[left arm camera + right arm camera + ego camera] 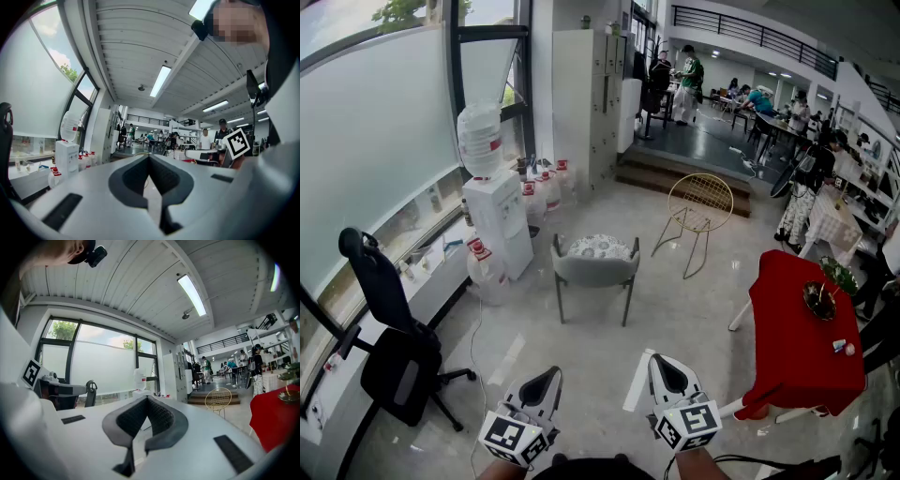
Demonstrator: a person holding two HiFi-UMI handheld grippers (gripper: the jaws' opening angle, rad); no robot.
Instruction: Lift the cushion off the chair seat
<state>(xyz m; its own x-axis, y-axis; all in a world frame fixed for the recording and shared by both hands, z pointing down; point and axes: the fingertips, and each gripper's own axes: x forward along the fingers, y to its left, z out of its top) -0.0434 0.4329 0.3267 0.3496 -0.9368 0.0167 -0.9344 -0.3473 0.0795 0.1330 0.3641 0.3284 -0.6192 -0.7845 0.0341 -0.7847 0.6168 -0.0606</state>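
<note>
In the head view a white patterned cushion (600, 247) lies on the seat of a grey armchair (593, 273) in the middle of the floor. Both grippers are low at the near edge of that view, well short of the chair and pointing level towards it. My left gripper (550, 373) is shut with nothing in it, its tips meeting in the left gripper view (149, 156). My right gripper (656, 360) is likewise shut and empty (147, 399). Neither gripper view shows the chair or the cushion, since the jaws hide the floor ahead.
A water dispenser (497, 214) with several bottles around it stands left of the chair. A black office chair (392, 345) is at near left. A gold wire chair (700, 202) stands behind to the right, and a red-clothed table (799, 337) at right. People stand far back.
</note>
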